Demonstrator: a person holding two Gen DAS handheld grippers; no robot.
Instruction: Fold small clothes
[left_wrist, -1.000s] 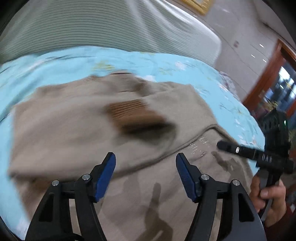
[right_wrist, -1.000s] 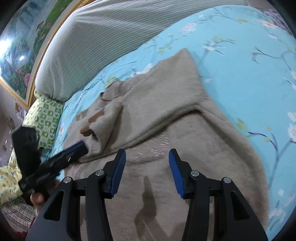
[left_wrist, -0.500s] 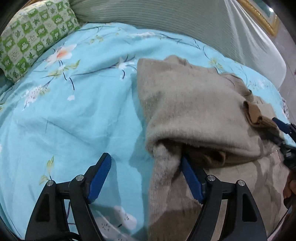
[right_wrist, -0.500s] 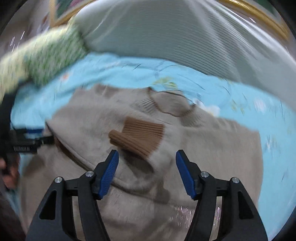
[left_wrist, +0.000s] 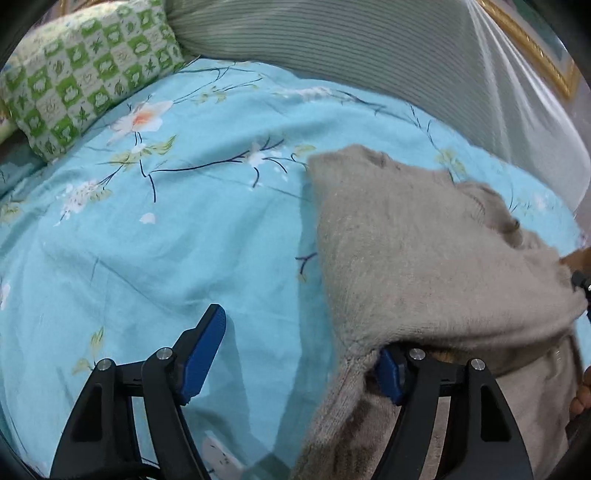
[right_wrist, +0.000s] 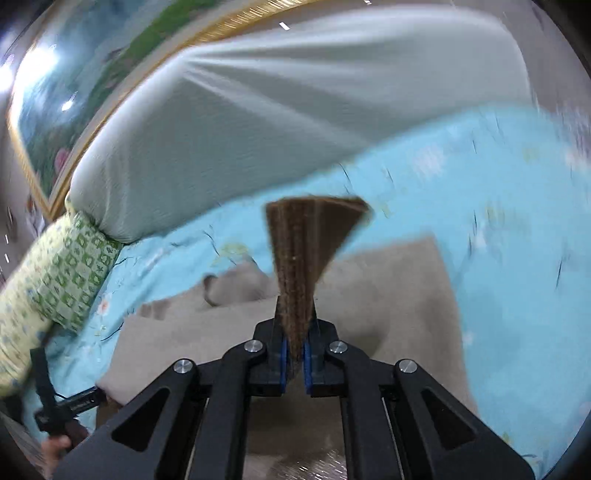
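Note:
A beige knit sweater lies on the light-blue floral bedspread, one sleeve folded across its body. My left gripper is open at the sweater's left edge; its right finger is tucked under the folded layer, its left finger over bare bedspread. My right gripper is shut on the brown ribbed cuff and holds it up above the sweater's body. The left gripper also shows at the lower left of the right wrist view.
A green-and-white checked pillow lies at the back left. A grey ribbed headboard cushion runs along the back, with a gold-framed picture above it. Bedspread lies open to the sweater's left.
My right gripper has shut on the brown cuff and lifted it off the sweater. My left gripper has slid its right finger further under the sweater's left edge.

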